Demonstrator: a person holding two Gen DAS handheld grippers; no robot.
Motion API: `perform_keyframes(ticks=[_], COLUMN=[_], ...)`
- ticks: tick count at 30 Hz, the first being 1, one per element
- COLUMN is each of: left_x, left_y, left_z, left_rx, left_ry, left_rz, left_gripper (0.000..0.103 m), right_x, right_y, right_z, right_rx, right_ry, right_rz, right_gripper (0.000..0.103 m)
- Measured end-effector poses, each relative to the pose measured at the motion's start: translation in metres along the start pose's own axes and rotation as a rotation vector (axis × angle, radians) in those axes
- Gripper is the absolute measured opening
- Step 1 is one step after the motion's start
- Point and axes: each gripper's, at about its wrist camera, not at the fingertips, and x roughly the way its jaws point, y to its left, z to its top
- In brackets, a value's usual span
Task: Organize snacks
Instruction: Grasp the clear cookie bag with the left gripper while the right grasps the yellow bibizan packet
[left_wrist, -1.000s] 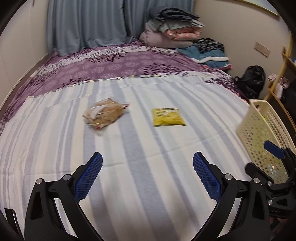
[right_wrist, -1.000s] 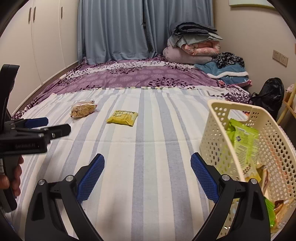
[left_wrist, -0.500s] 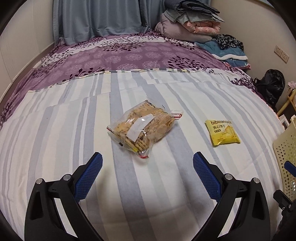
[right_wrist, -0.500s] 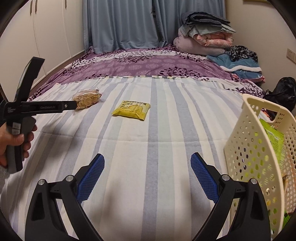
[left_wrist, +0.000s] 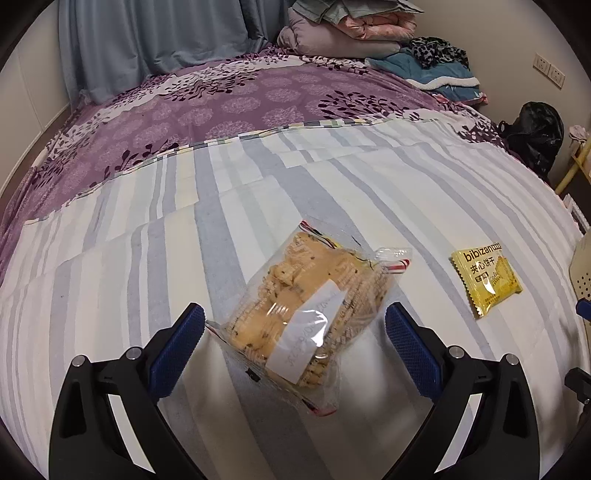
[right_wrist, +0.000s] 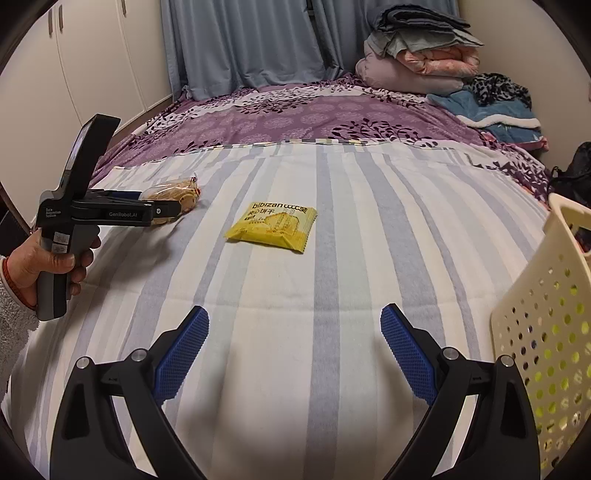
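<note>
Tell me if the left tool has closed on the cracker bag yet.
Open: the left tool straddles the cracker bag, its pads apart, neither clearly pressing it.

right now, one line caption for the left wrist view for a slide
Open left gripper with its fingers either side of a clear bag of biscuits on the striped bedsheet, yellow packet to the right.

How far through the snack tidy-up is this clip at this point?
Partly done: the basket already holds green packets, seen through its holes. In hand: nothing yet; the left gripper has its jaws open around the cookie bag, not closed on it. Left: that bag and the yellow packet both lie on the bed. The right gripper is open and empty.
</note>
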Motion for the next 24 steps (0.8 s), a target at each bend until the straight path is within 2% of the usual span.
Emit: perform_keyframes(ticks=[9, 15, 22, 24], left_x=[0.015, 0.018, 0.012, 0.008], left_y=[0.011, 0.01, 0.01, 0.01], left_z=[0.008, -0.001, -0.006, -0.007], left_rx=[0.04, 0.023, 0.013, 0.02], left_ry=[0.015, 0.032, 0.033, 0.028], left_rz=[-0.08, -0.077, -0.081, -0.078], left_gripper=[0.099, 0.099, 0.099, 0.099], right_x=[0.027, 0.059, 0.101, 0.115], right_y=[0.005, 0.015, 0.025, 0.025], right_z=[0.032, 0.068, 0.094, 0.096], right_rx=[-0.035, -0.087, -0.12, -0.113], right_ry=[-0.026, -0.035, 0.009, 0.064], right_rz=[0.022, 0.072, 0.162, 0.209], right_gripper=[0.094, 0.094, 0.094, 0.094])
